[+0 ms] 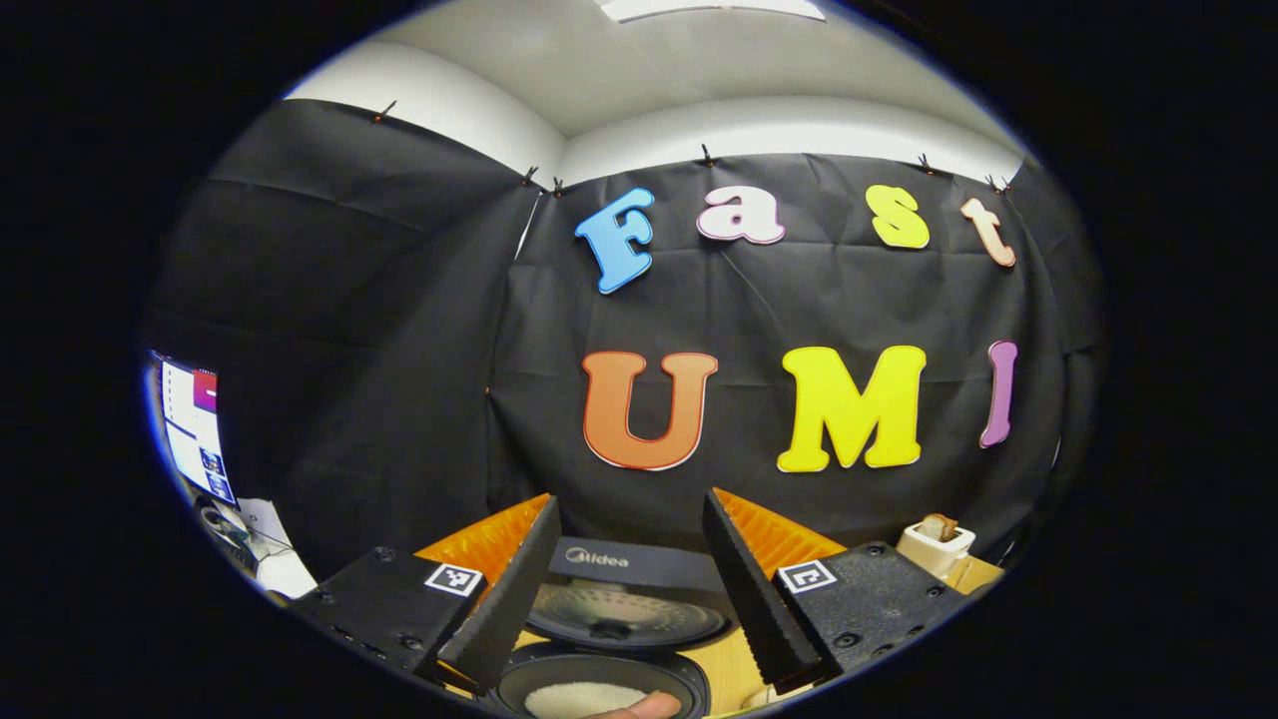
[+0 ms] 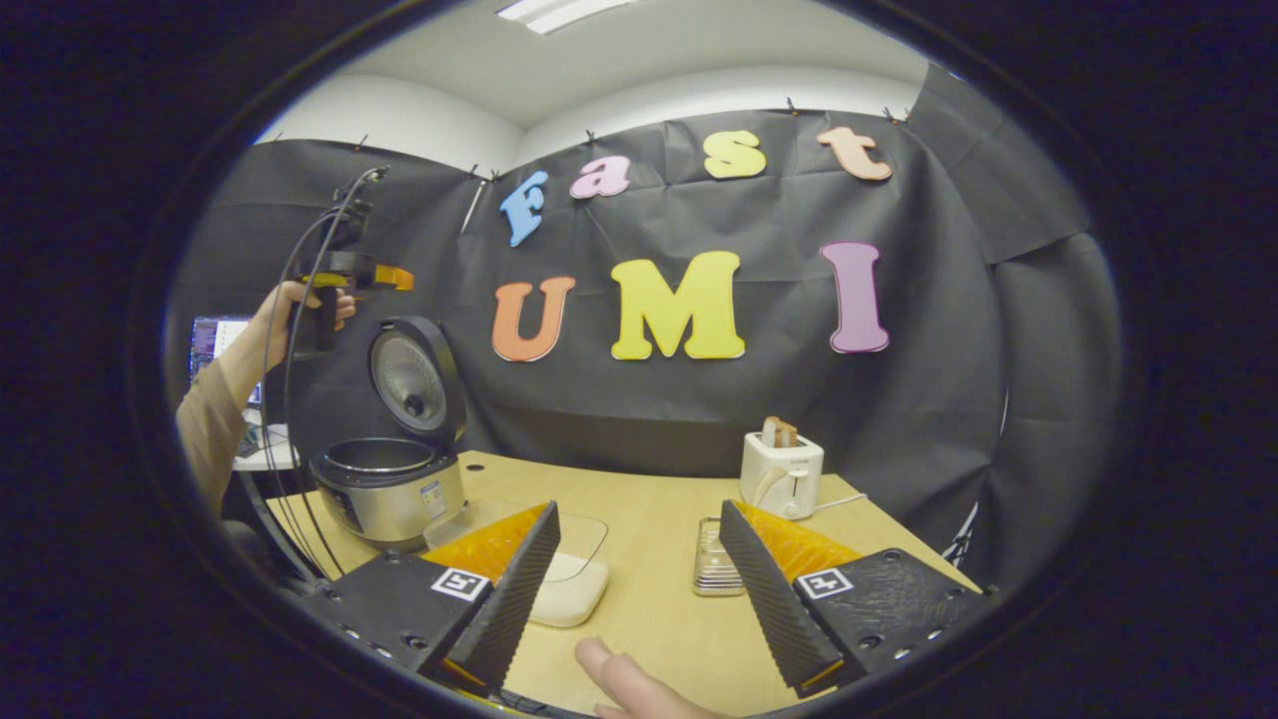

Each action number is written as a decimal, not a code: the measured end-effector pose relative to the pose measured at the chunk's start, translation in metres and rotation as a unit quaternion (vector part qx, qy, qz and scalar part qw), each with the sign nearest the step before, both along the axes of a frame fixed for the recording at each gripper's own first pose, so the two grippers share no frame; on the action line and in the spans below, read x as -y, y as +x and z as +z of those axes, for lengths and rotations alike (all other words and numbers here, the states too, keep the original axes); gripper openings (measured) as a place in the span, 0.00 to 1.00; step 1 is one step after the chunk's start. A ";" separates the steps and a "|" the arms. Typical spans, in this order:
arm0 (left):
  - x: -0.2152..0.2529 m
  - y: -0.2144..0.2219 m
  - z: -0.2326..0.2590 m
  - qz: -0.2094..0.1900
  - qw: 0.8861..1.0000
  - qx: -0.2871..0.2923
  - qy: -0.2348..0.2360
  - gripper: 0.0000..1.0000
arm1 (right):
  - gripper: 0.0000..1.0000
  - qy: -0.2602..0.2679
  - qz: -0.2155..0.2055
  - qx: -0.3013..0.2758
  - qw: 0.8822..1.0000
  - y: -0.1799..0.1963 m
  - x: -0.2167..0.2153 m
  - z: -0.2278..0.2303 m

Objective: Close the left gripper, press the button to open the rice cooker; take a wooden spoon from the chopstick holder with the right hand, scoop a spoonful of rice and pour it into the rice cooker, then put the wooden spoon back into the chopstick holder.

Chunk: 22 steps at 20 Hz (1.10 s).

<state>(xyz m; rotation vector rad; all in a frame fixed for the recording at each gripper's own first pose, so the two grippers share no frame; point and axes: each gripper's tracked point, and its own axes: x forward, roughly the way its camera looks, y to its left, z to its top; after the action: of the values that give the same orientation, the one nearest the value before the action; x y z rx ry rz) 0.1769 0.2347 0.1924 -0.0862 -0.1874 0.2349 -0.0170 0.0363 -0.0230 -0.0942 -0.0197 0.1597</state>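
Rice cooker (image 2: 389, 479) is standing open on the tabletop (image 2: 659, 559); you are holding both the left tool (image 1: 629, 589) and right tool (image 2: 639, 589) wide open, gripping nothing.

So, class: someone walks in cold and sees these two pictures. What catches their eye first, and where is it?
Probably the rice cooker at the table's left end, its lid standing open; the left gripper view shows rice in its pot. Next, the left tongs, held high above the cooker by a hand. Then the white toaster near the back wall, with bread in its slot.
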 end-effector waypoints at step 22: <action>-0.012 0.052 -0.036 -0.021 0.999 -0.040 0.023 0.97 | 0.96 -0.023 0.000 0.005 1.000 -0.010 -0.014 -0.018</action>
<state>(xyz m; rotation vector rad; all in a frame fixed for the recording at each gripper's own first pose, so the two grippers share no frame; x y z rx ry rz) 0.2289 0.2463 0.1563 -0.0348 -0.1112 0.1910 -0.0274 0.0504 -0.0414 -0.1418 -0.0268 0.1607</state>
